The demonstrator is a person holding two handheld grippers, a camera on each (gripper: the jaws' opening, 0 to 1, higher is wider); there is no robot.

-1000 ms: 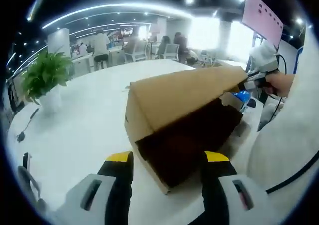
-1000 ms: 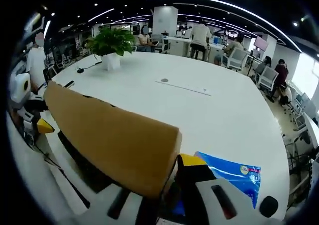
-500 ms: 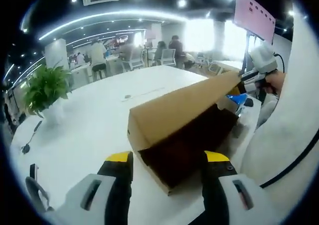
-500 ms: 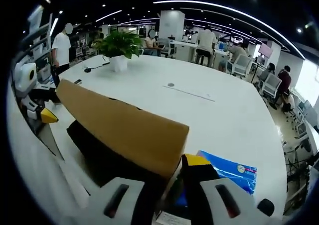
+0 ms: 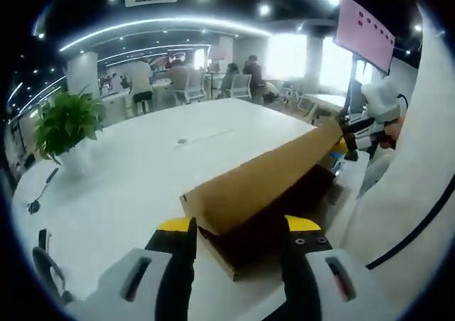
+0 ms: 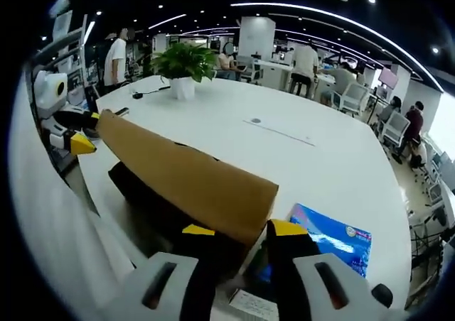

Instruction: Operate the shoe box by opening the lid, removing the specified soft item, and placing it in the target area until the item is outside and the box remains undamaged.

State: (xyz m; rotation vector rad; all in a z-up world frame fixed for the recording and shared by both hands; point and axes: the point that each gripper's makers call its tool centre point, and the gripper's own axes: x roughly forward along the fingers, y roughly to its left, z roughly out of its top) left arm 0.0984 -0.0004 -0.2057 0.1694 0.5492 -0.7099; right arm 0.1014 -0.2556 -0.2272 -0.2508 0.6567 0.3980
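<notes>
On the white table (image 6: pixel 334 165) sits the shoe box (image 5: pixel 277 225), its brown lid (image 6: pixel 188 179) raised on a slant. My left gripper (image 5: pixel 238 229) stands spread at one end; my right gripper (image 6: pixel 238 230) also looks spread (I can't tell whether it touches the lid). Beside the box lies a blue packet (image 6: pixel 330 239).

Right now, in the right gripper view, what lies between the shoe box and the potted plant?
Only bare white table lies between the shoe box and the potted plant, as the right gripper view shows.
</notes>
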